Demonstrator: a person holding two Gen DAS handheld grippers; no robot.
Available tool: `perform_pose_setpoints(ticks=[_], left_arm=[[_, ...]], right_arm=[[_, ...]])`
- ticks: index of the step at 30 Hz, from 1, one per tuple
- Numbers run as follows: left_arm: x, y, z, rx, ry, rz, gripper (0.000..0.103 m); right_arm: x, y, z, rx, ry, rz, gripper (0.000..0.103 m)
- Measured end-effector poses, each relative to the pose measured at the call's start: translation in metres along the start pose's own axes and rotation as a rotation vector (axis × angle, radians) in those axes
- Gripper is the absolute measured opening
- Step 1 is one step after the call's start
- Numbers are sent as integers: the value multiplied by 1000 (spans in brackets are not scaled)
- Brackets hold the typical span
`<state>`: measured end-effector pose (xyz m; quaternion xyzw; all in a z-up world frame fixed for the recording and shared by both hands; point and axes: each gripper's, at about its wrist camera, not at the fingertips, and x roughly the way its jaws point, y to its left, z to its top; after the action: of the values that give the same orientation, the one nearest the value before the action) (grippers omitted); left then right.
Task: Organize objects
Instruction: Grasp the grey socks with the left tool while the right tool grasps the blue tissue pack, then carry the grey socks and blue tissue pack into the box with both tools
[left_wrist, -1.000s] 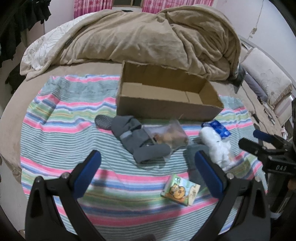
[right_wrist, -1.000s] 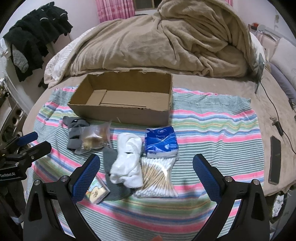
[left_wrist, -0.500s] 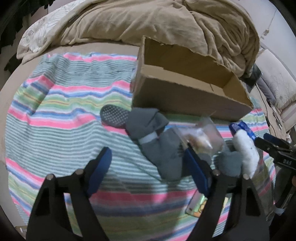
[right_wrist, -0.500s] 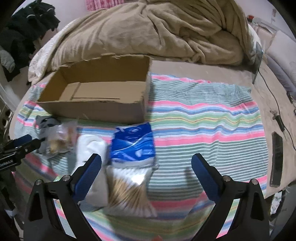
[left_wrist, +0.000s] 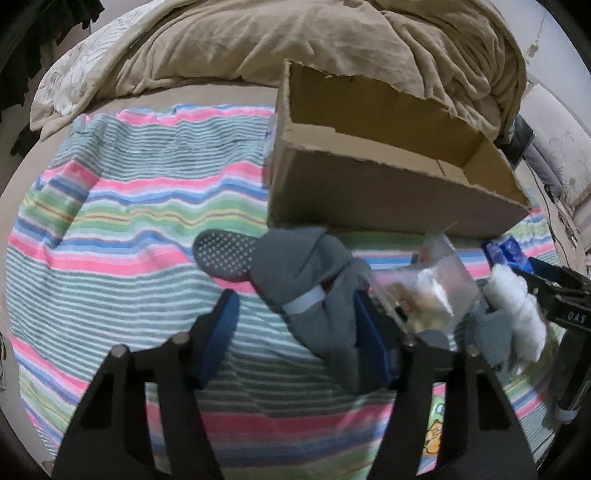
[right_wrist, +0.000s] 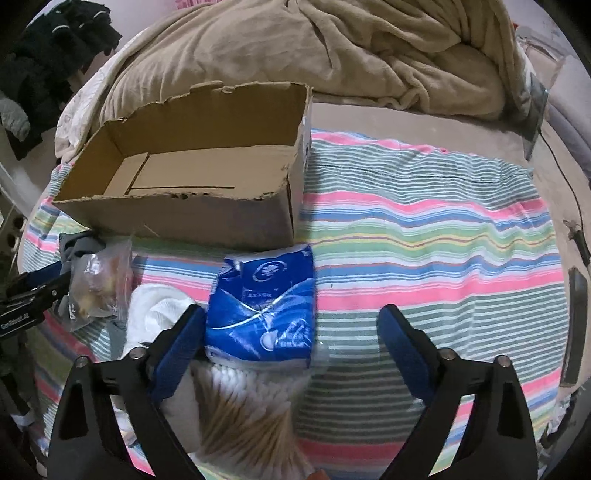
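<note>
A box (right_wrist: 192, 184) is sitting on the towel (right_wrist: 424, 236), with the blanket (right_wrist: 295, 48) lying behind it. Before the box, socks (left_wrist: 314, 295) are lying leftmost, a bag (left_wrist: 424, 295) is resting just right of them, and a cloth (right_wrist: 155, 314) and a packet (right_wrist: 266, 306) are lying further right. Swabs (right_wrist: 251, 402) are lying just before the packet, touching it.
</note>
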<state>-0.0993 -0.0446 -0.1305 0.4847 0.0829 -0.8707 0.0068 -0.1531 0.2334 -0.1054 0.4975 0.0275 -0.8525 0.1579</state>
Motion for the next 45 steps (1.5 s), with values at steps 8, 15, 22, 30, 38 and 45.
perform_pose_setpoints(ticks=[8, 15, 22, 30, 38, 45], left_arm=[[-2, -11, -1, 33, -2, -31, 39], [-11, -21, -4, 45, -13, -76, 30], [-37, -25, 0, 63, -59, -72, 27], [-80, -29, 13, 65, -137, -104, 27], [-107, -48, 39, 96, -207, -160, 27], [-110, -69, 71, 145, -238, -200, 27]], right_arm=[[-4, 9, -2, -47, -31, 24, 54], [-28, 4, -3, -35, -74, 30, 53], [-63, 5, 2, -29, -153, 44, 53], [-90, 12, 9, -30, -205, 91, 53], [-115, 19, 21, -36, -258, 113, 53], [-124, 30, 48, -69, -286, 129, 53]])
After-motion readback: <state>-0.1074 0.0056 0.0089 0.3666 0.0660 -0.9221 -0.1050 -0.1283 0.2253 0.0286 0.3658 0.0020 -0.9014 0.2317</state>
